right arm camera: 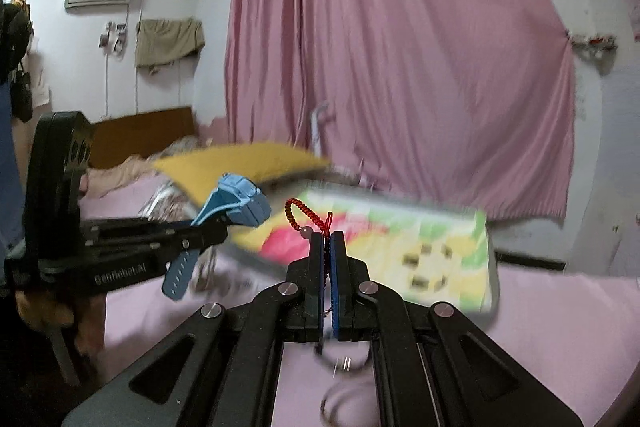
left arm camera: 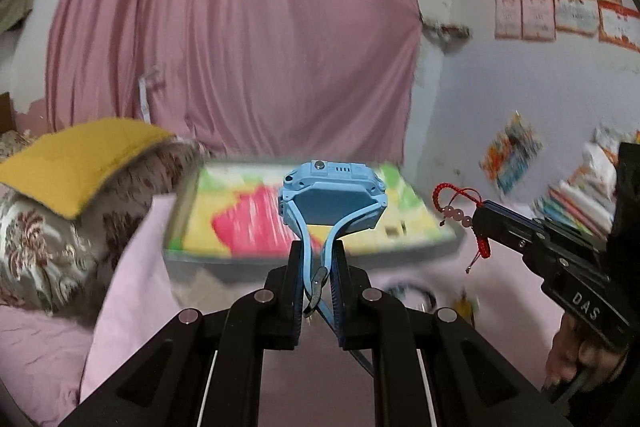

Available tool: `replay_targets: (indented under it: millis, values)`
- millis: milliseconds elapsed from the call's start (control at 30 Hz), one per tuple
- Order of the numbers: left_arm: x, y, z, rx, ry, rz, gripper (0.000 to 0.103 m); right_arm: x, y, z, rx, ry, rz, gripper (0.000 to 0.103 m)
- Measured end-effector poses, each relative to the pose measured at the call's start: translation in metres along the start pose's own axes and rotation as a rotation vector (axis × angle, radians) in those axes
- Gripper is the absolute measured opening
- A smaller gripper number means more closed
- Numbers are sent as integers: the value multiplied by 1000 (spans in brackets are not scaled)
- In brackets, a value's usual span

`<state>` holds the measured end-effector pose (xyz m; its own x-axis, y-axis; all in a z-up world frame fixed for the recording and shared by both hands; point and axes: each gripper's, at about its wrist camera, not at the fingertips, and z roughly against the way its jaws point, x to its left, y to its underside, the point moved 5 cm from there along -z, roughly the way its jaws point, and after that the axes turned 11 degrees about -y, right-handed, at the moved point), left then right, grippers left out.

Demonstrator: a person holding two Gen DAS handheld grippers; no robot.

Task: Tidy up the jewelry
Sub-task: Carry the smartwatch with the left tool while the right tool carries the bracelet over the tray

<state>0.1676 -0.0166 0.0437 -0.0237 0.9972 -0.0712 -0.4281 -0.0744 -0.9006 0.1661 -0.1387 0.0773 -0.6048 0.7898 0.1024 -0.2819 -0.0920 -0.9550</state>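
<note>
In the left wrist view, the left gripper (left arm camera: 317, 259) at lower centre grasps the strap of a blue watch (left arm camera: 332, 197), whose body stands above the fingers (left arm camera: 294, 287). At the right edge, the right gripper (left arm camera: 480, 223) grips a red bracelet (left arm camera: 456, 205).

In the right wrist view, the right gripper's fingers are clenched on the bracelet at centre; the watch sits at centre left, above the pink bed (right arm camera: 560, 327).

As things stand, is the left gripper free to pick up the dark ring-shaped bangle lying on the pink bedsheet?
Probably not. The left gripper is shut on the strap of the light blue plastic smartwatch, so its jaws are occupied. The dark bangle lies on the pink bedsheet below, uncovered but blurred; the watch must be set down first.
</note>
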Motion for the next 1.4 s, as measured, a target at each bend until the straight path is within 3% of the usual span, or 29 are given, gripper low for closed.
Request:
replay_targets:
  millis: [233,367,533,700,833,933,1167,1400]
  values:
    - [6,-39,-24,-123,-36,26,11,-9,-35,-38,-79,48,10,3]
    - [9,-50,-43,-126,-50,39,12,-18,-45,-63,-68,60,-19,3]
    - [17,-49,-78,-21,-50,96,12,-38,-37,-99,0,52,-104,3]
    - [29,-28,-114,172,-78,128,12,-58,-12,-132,163,43,-167,3]
    - [32,-17,-126,281,-62,119,12,-67,6,-145,246,6,-235,3]
    - [33,-13,-129,327,-50,115,12,-74,20,-155,290,-39,-300,3]
    - [38,-9,-136,395,-42,117,12,-77,46,-165,374,-52,-323,3]
    - [41,-5,-146,460,-18,155,17,-75,49,-168,409,-49,-339,3]
